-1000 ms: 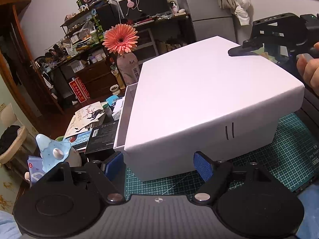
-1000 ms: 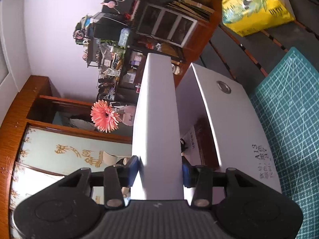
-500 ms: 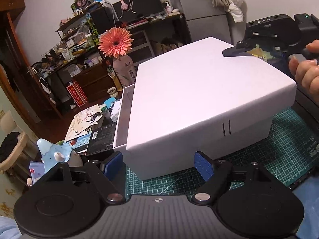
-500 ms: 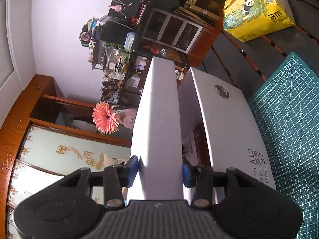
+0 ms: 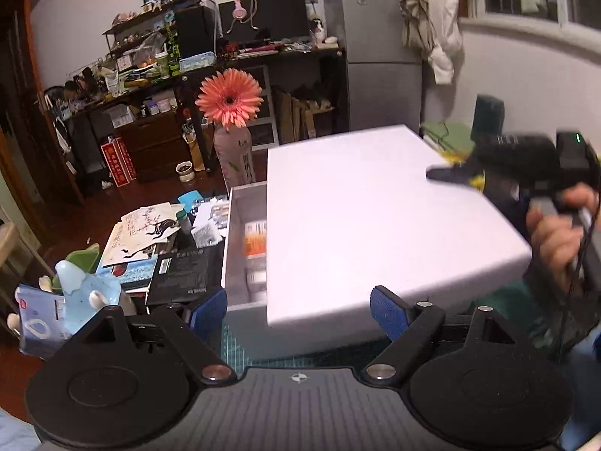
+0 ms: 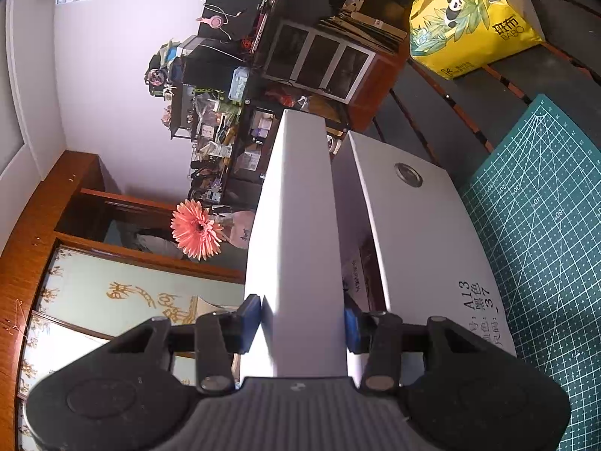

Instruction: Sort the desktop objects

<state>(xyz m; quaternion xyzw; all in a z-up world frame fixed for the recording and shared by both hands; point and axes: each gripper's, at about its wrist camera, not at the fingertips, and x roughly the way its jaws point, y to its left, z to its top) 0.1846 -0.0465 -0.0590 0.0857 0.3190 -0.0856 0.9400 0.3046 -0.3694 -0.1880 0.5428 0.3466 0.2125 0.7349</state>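
The white box lid (image 5: 375,225), gripped at its right rim by the right tool (image 6: 302,325), has shifted to the right over the last second and now lies flatter. A second ago it covered nearly all of the white box base (image 5: 240,248); now a wide strip of the base's left side is uncovered, and an orange-and-white package (image 5: 255,240) shows inside. In the right wrist view the lid's rim sits between the two blue pads (image 6: 249,319), both touching it, with the base's labelled side wall (image 6: 424,248) just beside it, standing on the green cutting mat (image 6: 544,225).

The left tool (image 5: 298,314) hangs spread wide and empty, just in front of the box near the bench's front edge, much as before. Books and booklets (image 5: 146,233) and a blue ceramic figure (image 5: 84,293) lie toward the bench's left edge, near the open side.

The box is likely being opened so that these loose things can go in; the lid seems not yet clear of the base.
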